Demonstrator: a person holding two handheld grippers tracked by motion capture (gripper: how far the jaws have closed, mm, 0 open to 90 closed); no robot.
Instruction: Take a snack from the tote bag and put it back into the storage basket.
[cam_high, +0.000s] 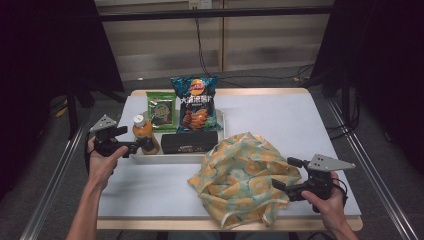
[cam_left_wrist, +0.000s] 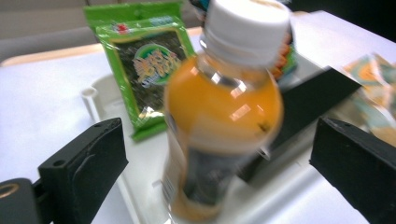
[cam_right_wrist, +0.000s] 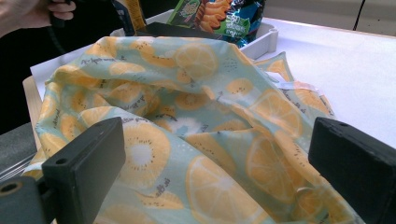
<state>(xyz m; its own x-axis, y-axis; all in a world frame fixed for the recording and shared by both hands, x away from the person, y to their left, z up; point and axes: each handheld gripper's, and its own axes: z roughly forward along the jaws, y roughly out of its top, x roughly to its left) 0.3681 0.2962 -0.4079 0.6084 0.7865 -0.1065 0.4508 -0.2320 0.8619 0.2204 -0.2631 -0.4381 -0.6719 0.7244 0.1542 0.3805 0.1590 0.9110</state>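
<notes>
— So, starting at the left: what is the left claw (cam_high: 141, 146) doing?

— It sits at the left end of the white tray (cam_high: 150, 159), level with the orange juice bottle (cam_high: 144, 132). In the left gripper view its jaws stand wide on either side of the bottle (cam_left_wrist: 219, 116), with a clear gap at each pad, so it grips nothing. The bottle has a white cap and stands upright in the tray's left end.

— And what else is in the tray?

— Behind the bottle a green seaweed packet (cam_high: 161, 111) leans upright; beside that stands a blue chip bag (cam_high: 196, 102). A black box (cam_high: 189, 142) lies flat in front of them, along the tray's near side.

— Moving right?

— A cloth printed with lemon slices (cam_high: 240, 177) lies bunched on the white bench (cam_high: 280, 115), its upper edge touching the tray's right corner.

— And the right claw (cam_high: 283, 174)?

— It is at the cloth's right edge. In the right gripper view the jaws stand wide apart with the cloth (cam_right_wrist: 205, 140) spread between and beyond them; they are not pinching it.
</notes>
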